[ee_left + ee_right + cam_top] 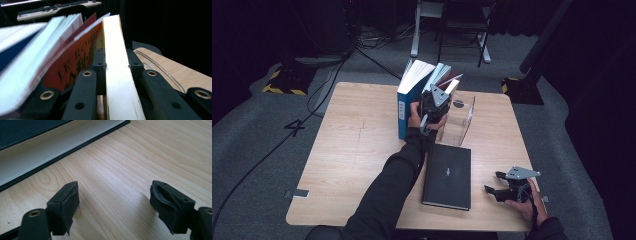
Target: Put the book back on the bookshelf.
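Nearest the high camera, the person's forearms come in from the bottom edge, and the left sleeve (387, 190) reaches across the wooden table (357, 150) to a row of upright books. Clamped between the jaws of the left gripper (117, 66) is a cream-edged book (117, 75), pinched on both covers with the page edges facing the gripper's camera. This book stands at the right end of the row, just left of a clear plastic bookend (459, 120) and touching a red book with gold lettering (72, 67). Further left of the red book lean pale page blocks and a tall blue book (404, 107); all are blurred in the left gripper view, so their titles cannot be read, and the red book's lettering is cut off by the jaw.

At the near right corner of the table, well right of the row, the right gripper (113, 202) rests with its jaws spread wide over bare wood, gripping nothing. Just beside it lies a flat black book (448, 175), its far end cut off in the right gripper view
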Demonstrator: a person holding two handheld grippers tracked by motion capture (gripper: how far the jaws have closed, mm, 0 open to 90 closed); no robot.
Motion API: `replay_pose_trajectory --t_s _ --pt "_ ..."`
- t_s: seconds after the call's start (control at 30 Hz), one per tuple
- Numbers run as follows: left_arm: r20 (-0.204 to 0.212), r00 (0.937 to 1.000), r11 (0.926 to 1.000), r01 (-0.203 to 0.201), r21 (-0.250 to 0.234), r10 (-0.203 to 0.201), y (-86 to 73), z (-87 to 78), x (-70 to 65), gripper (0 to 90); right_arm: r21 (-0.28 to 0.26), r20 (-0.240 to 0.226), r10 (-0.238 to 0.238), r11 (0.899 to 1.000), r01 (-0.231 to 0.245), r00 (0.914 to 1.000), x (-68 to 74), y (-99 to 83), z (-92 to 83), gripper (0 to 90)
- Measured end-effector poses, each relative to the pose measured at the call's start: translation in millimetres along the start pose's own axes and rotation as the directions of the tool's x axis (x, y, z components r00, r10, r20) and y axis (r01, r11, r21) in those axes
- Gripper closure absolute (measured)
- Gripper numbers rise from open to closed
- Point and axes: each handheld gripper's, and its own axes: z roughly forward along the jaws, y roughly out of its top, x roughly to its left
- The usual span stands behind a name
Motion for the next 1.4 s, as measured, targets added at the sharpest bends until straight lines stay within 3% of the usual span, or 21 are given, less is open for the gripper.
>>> replay_pose_trajectory --t_s 0.4,0.63,0.97,1.1,1.4 --pt "0.027 0.9996 1.0000 0.002 0.004 -0.002 -0.4 1.3 1.4 70.8 0.000 0.000 0.000 1.000 0.000 1.0000 0.1 -0.1 0.0 23.7" --pt "0.051 0.9982 0.9994 -0.032 0.009 0.032 2.2 -4.0 1.7 65.5 0.000 0.000 0.001 1.000 -0.001 1.0000 0.1 0.0 -0.1 23.7" --pt "0.087 0.9944 0.9980 -0.062 0.015 0.060 -0.3 -21.2 6.8 60.5 0.000 0.001 0.001 1.000 -0.001 1.0000 0.2 -0.1 0.0 23.7" --pt "0.101 0.9936 0.9984 -0.053 0.019 0.051 -4.8 -31.1 13.0 58.3 0.000 0.001 0.001 1.000 -0.001 1.0000 0.2 -0.1 0.0 23.7" --pt "0.154 0.9847 0.9961 -0.086 0.020 0.082 -15.6 -53.5 20.2 54.8 0.000 0.001 0.001 1.000 -0.001 1.0000 0.3 0.0 0.0 23.7"
